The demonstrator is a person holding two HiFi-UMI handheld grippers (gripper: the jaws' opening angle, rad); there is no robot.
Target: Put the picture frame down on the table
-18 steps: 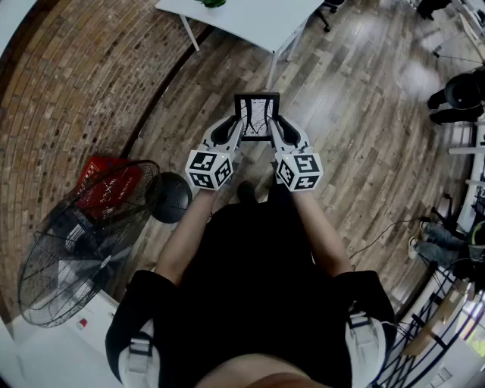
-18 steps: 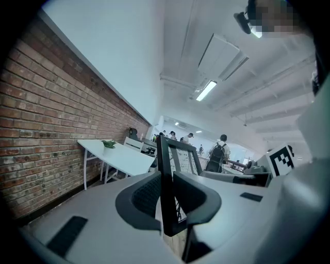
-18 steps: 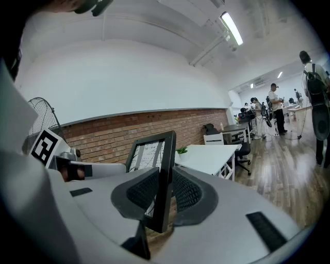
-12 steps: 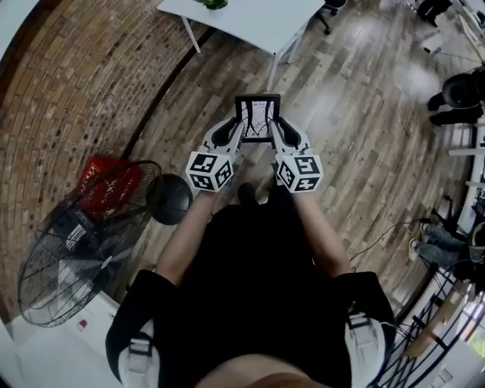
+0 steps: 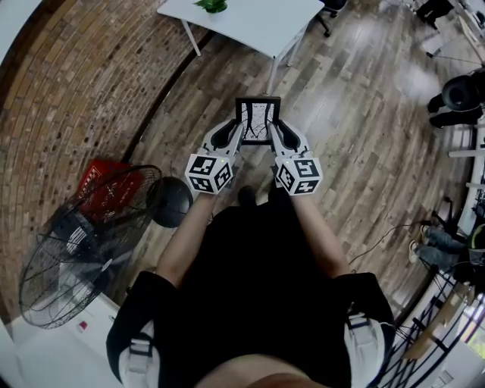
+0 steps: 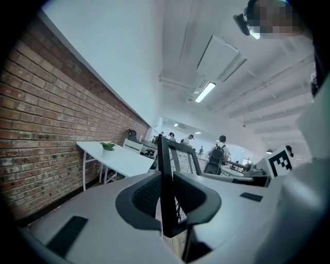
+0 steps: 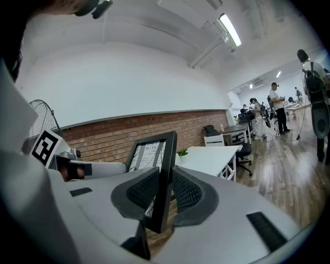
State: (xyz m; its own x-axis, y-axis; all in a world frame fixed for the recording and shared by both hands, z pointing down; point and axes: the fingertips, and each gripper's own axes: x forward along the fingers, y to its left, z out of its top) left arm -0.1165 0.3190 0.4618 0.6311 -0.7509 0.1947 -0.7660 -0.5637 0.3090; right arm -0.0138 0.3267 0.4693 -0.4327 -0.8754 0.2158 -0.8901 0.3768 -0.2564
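Wood floor [image 5: 356, 136] underfoot, white desk [image 5: 261, 23] ahead. My L hand-held gripper [image 5: 238, 132] & R hand-held gripper [image 5: 275, 132] each pinch a side rail of the picture frame [image 5: 258, 120], held short of desk. Prob. light, stiff, front fragile; edge grips suit.

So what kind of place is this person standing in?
Probably an open-plan office or studio: a brick wall, a white table with a small plant, an office chair, and people standing among desks further back.
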